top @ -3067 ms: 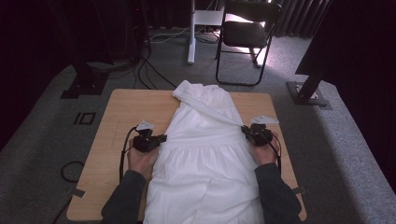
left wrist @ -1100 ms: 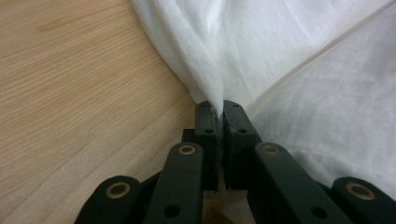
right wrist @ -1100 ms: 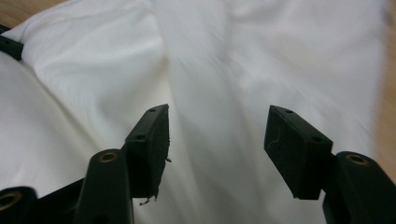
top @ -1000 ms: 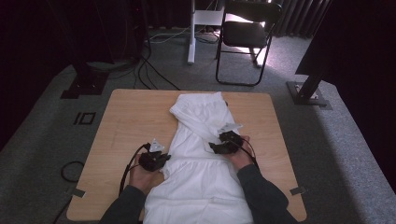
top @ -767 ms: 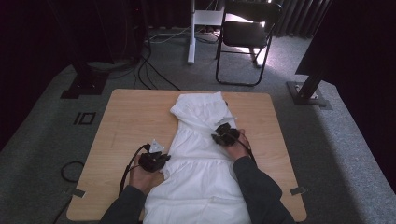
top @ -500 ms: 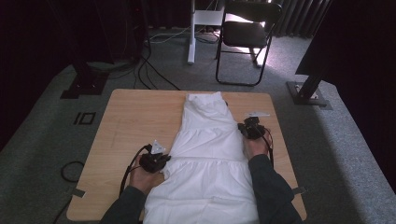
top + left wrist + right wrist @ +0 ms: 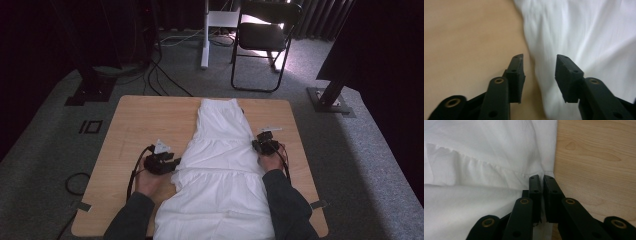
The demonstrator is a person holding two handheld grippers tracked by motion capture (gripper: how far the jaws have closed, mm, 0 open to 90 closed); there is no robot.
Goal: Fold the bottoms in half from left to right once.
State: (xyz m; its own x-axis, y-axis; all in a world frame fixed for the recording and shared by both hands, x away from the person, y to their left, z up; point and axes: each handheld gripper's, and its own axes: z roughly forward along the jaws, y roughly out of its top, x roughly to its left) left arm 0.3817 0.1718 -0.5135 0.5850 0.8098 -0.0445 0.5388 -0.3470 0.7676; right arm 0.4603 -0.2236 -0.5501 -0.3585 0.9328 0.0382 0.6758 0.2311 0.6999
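Note:
A white tiered dress (image 7: 220, 165) lies lengthwise on the wooden table (image 7: 145, 120), with its narrow top at the far side. My left gripper (image 7: 175, 163) sits at the dress's left edge near the waist seam. In the left gripper view its jaws (image 7: 539, 60) have just been opening and stand apart above the edge of the dress (image 7: 586, 37), pressing on nothing. My right gripper (image 7: 257, 145) is at the dress's right edge. Its jaws (image 7: 542, 178) have just been closing and now pinch the hem of the dress (image 7: 474, 157) by the gathered seam.
A black folding chair (image 7: 262, 35) and a white post stand on the carpet behind the table. Cables (image 7: 165, 75) run over the floor at the back left. Black stand bases (image 7: 90, 90) (image 7: 330, 100) flank the table. Bare wood shows on both sides of the dress.
The right gripper went from above the dress's middle out to its right edge, and the folded top part now lies spread flat. The left gripper's jaws have opened and let go of the cloth.

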